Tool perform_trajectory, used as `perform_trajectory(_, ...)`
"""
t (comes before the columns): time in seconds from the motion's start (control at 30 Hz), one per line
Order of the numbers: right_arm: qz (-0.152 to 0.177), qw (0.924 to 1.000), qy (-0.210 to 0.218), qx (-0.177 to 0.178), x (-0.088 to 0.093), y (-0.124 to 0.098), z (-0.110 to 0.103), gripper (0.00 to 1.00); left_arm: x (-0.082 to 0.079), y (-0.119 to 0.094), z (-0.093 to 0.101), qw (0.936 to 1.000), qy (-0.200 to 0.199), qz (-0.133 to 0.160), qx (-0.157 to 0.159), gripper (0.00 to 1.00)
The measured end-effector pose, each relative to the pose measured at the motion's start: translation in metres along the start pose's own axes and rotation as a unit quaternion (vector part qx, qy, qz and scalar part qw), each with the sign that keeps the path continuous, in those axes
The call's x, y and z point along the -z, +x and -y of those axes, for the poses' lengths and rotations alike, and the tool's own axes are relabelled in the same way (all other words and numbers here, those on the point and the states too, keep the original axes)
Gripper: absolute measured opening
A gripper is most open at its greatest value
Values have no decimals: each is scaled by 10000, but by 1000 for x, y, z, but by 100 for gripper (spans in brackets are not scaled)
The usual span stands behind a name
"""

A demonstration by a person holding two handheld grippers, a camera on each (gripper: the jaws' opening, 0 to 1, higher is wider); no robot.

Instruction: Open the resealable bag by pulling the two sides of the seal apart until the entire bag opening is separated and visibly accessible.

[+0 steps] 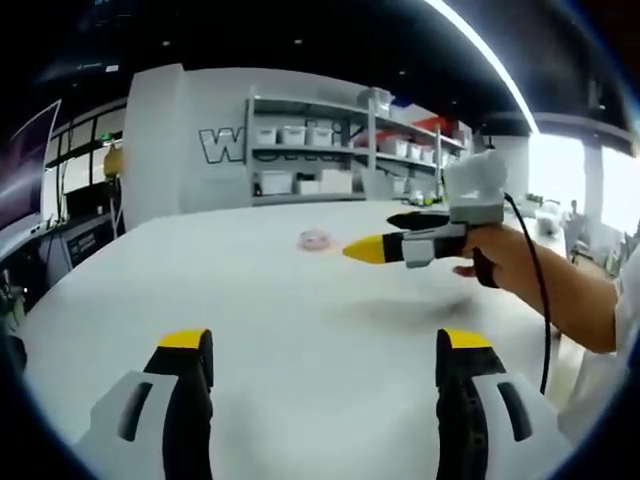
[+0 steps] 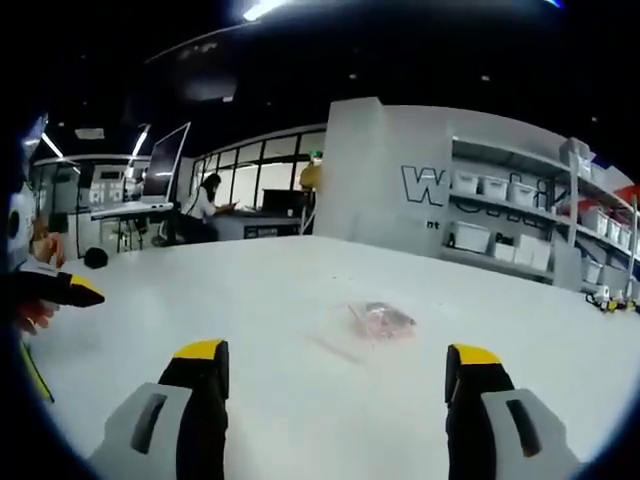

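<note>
A small clear resealable bag [image 2: 380,320] with something pinkish inside lies flat on the white table [image 2: 300,290]; in the left gripper view the bag [image 1: 317,240] is a faint patch farther off. My left gripper [image 1: 325,345] stands open over the table, well short of the bag, nothing between its yellow-tipped fingers. My right gripper [image 2: 335,355] is open too, the bag ahead beyond its tips. The right gripper [image 1: 385,235], held by a hand, comes in from the right, just right of the bag. The left gripper's tip [image 2: 75,290] shows at the left edge.
Shelves with white bins [image 1: 305,155] stand behind the table against a grey wall. A person sits at a desk [image 2: 205,205] with monitors far off at the left. Small items [image 2: 610,300] lie at the table's far right edge.
</note>
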State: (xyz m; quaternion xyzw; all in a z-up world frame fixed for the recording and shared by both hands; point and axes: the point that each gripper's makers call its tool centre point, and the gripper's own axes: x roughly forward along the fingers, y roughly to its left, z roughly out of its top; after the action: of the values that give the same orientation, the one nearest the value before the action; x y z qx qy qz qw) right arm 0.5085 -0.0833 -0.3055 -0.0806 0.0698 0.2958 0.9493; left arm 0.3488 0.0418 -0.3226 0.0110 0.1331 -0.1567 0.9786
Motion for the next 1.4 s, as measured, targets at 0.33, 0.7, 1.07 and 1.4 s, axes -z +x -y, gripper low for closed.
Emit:
perform_trajectory(0.33,34,10000,70,51,5,-18,1,89,0,1,1,10000,-17,7,18,91)
perform_trajectory(0.7,56,9998,173,39,12,-36,-5,85,1,1,0,9999,-105,41,14,90)
perform_trajectory(1.07,146,9994,284,111,16,-57,-10,83,4,1,2,9999,-152,48,2,88)
perform_trajectory(1.4,121,9992,353,113,23,-70,-12,81,7,-1,1,9996,-272,88,-31,87)
